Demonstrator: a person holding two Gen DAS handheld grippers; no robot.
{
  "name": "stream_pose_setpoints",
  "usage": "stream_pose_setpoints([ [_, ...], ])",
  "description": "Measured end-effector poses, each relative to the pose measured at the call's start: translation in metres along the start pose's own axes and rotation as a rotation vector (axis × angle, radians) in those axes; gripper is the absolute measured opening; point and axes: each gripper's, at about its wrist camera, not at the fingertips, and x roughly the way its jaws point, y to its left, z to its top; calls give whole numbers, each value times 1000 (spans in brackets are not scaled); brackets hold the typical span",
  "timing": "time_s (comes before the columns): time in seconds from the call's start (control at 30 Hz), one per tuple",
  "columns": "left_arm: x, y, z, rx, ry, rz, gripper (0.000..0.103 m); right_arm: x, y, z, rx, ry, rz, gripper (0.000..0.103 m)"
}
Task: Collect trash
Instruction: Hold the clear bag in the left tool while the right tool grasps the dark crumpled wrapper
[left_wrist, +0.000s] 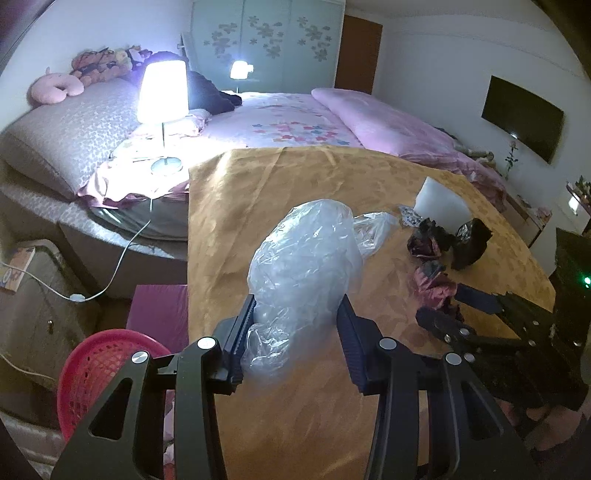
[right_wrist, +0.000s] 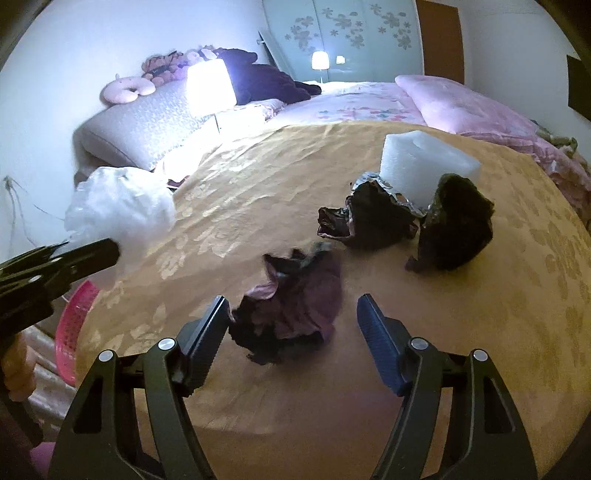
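A crumpled clear plastic bag (left_wrist: 306, 266) sits between the fingers of my left gripper (left_wrist: 299, 317), which is closed on its lower end over the gold tablecloth (left_wrist: 258, 192); it shows in the right wrist view (right_wrist: 118, 206) too. My right gripper (right_wrist: 291, 317) is open, its fingers either side of a crumpled purple wrapper (right_wrist: 291, 314), also seen in the left wrist view (left_wrist: 432, 284). Beyond lie two dark crumpled wrappers (right_wrist: 369, 218) (right_wrist: 458, 229) and a white foam block (right_wrist: 421, 166).
A pink mesh basket (left_wrist: 99, 373) stands on the floor off the table's left edge, also in the right wrist view (right_wrist: 74, 325). A bed (left_wrist: 288, 122) with a lit lamp (left_wrist: 162, 92) lies behind the table. A cable (left_wrist: 110, 273) hangs at left.
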Motion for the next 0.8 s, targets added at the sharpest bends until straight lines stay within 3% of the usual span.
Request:
stream_pose_setpoints([
  [0.27, 0, 3, -4, -9, 5, 2, 41, 0, -2, 0, -3, 0, 3, 55],
  [0.37, -1, 3, -4, -9, 5, 2, 41, -1, -2, 0, -8, 5, 14, 45],
  [0.8, -10, 13, -9, -23, 3, 24, 41, -11, 0, -3, -2, -5, 42, 34],
])
